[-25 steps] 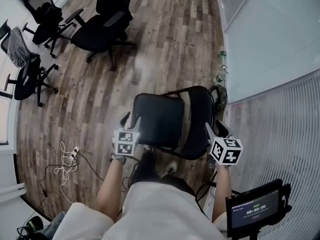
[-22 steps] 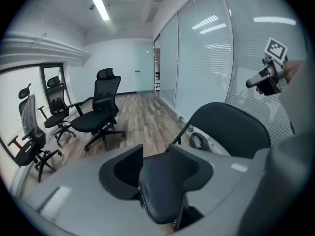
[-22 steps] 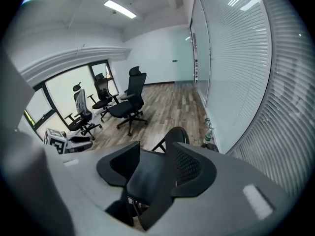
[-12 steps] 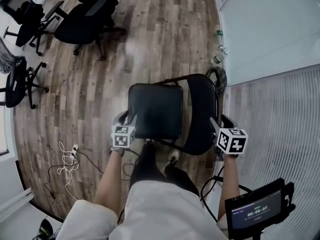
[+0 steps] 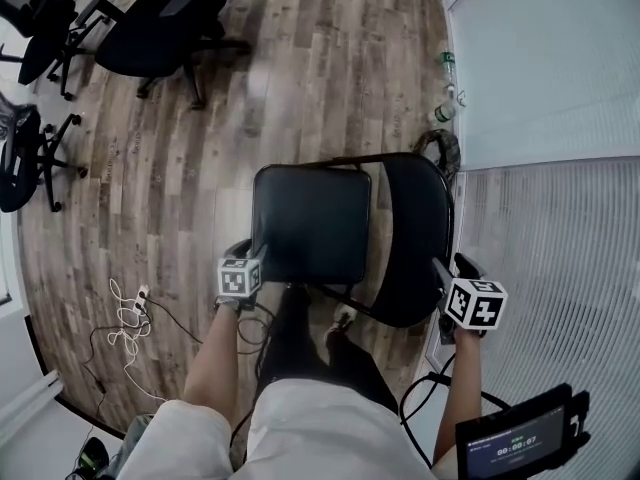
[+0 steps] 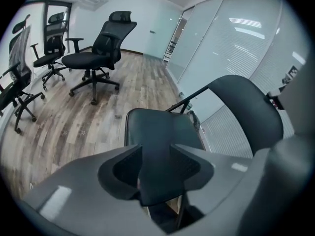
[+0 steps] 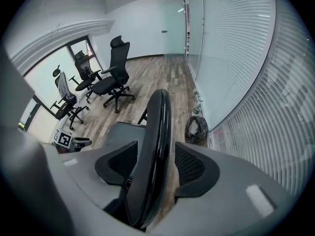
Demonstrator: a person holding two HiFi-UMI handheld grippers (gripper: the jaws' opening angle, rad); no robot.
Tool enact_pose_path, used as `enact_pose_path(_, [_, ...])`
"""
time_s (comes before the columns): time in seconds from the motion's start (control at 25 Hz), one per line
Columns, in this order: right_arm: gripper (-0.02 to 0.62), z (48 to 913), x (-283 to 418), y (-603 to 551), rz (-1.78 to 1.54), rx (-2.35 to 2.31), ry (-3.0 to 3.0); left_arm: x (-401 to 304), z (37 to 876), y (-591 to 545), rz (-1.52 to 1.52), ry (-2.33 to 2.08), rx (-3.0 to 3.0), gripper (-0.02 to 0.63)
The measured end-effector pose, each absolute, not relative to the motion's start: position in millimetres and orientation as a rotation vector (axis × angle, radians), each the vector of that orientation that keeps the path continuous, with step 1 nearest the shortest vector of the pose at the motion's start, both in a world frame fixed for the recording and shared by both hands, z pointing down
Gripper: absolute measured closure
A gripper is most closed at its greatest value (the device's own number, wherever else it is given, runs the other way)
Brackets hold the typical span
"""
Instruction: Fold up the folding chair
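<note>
The folding chair stands unfolded in front of me, with a black seat [image 5: 310,223] and a black backrest [image 5: 415,238] on its right in the head view. My left gripper [image 5: 250,253] is at the seat's near left corner. In the left gripper view that corner of the seat [image 6: 157,129] lies between the jaws of the left gripper [image 6: 156,168]; I see no squeeze. My right gripper [image 5: 452,268] straddles the backrest's top edge. In the right gripper view its jaws [image 7: 155,168] are opening, with the backrest [image 7: 156,141] between them and floor showing beside the right pad.
Black office chairs [image 5: 160,18] stand on the wood floor at the far left. Loose cables [image 5: 130,323] lie near my left foot. Bottles [image 5: 445,108] and a dark bag [image 5: 440,153] sit by the glass wall, close behind the chair. A small screen [image 5: 520,433] is at lower right.
Both grippers have come down to the chair. The left has sunk to the seat's near corner, the right has lowered over the backrest's edge. The chair has not moved.
</note>
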State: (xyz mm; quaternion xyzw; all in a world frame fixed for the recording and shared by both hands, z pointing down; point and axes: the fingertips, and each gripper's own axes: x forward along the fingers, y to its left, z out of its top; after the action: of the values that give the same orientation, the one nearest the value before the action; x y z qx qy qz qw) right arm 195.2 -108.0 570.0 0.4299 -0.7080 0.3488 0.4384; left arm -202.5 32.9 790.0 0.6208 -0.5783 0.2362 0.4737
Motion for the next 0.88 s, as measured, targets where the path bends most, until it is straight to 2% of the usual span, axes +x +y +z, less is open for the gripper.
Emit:
enact_pose_path(0.28, [0.35, 571.8, 207.1, -100.3, 0.859, 1.038, -1.742, -214.2, 828.7, 33.3, 0.653, -1.329, 1.541, 0.405])
enact_pose_path(0.88, [0.356, 575.6, 198.2, -103.9, 0.935, 1.035, -1.763, -228.4, 902.2, 23.1, 0.595, -1.283, 1.396, 0.367])
